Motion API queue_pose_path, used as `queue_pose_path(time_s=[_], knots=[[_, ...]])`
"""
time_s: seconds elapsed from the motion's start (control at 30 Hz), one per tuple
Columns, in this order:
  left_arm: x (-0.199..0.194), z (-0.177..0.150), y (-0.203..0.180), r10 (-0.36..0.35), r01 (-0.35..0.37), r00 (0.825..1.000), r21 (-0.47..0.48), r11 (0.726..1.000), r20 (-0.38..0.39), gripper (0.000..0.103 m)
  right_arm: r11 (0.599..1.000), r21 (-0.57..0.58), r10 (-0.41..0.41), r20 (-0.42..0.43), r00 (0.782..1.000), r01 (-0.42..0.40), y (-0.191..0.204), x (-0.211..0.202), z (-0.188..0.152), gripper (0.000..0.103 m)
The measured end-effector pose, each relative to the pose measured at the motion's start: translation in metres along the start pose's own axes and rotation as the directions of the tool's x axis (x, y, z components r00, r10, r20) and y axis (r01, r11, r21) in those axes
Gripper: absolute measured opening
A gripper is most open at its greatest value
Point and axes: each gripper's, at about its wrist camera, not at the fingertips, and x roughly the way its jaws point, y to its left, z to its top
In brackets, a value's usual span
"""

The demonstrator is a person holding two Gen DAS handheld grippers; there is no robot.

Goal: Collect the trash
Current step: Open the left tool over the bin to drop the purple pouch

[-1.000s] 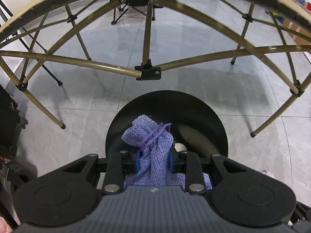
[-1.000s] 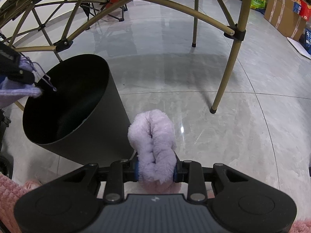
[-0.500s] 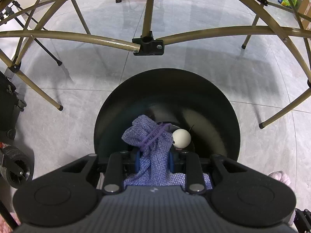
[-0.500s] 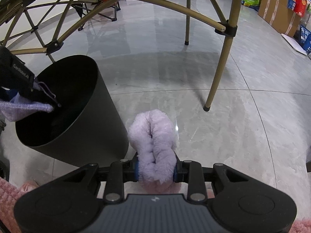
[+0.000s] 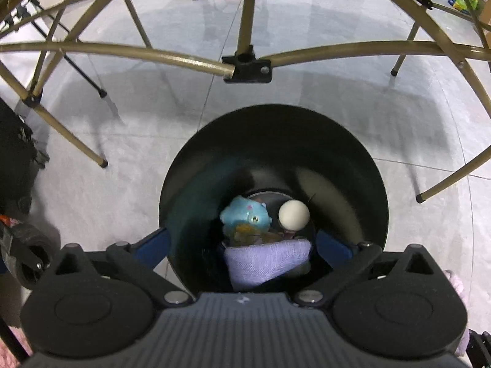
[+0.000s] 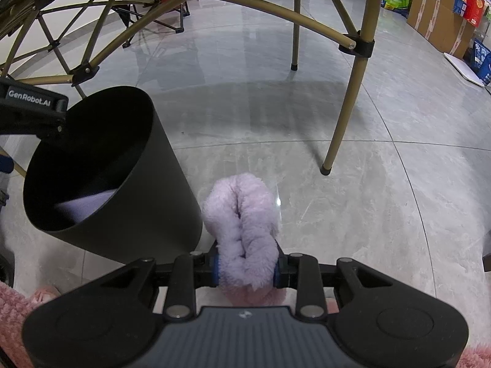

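Note:
My left gripper (image 5: 244, 247) hangs over the mouth of the black trash bin (image 5: 273, 122), its jaws opening wide. Its blue pads (image 5: 153, 245) touch nothing. Below them, a purple woven pouch (image 5: 267, 260) lies loose inside the bin, beside a blue plush toy (image 5: 245, 217) and a cream ball (image 5: 293, 214). In the right wrist view the bin (image 6: 147, 199) stands at the left with the pouch (image 6: 86, 205) showing inside. My right gripper (image 6: 247, 268) is shut on a fluffy lilac cloth (image 6: 242, 224), held just right of the bin above the floor.
Gold folding-table legs cross overhead, with a black joint (image 5: 247, 69) above the bin and a leg foot (image 6: 325, 170) to the right. Cardboard boxes (image 6: 442, 15) line the far right. A black wheel (image 5: 27, 251) sits at the left, pink fluffy fabric (image 6: 12, 316) near me.
The left jaws went from shut on the purple pouch to wide apart, and the pouch dropped into the bin. The left gripper sank closer over the bin. The right grip is unchanged.

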Motion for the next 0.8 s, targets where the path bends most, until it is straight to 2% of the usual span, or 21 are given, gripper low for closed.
queue_pose_path(time_s=[0.43,0.8], knots=[[-0.002,-0.002,0.007,0.001,-0.001,1.000,-0.009,1.000,0.000,0.103,1.000,-0.005,0.003,0.001,1.000,-0.003,0.000,0.000,0.000,0.028],[-0.021,-0.005,0.030,-0.021,0.023,0.999,-0.035,0.999,0.047,0.103,1.000,-0.017,0.007,0.026,1.000,-0.007,0.008,-0.011,0.002,0.028]])
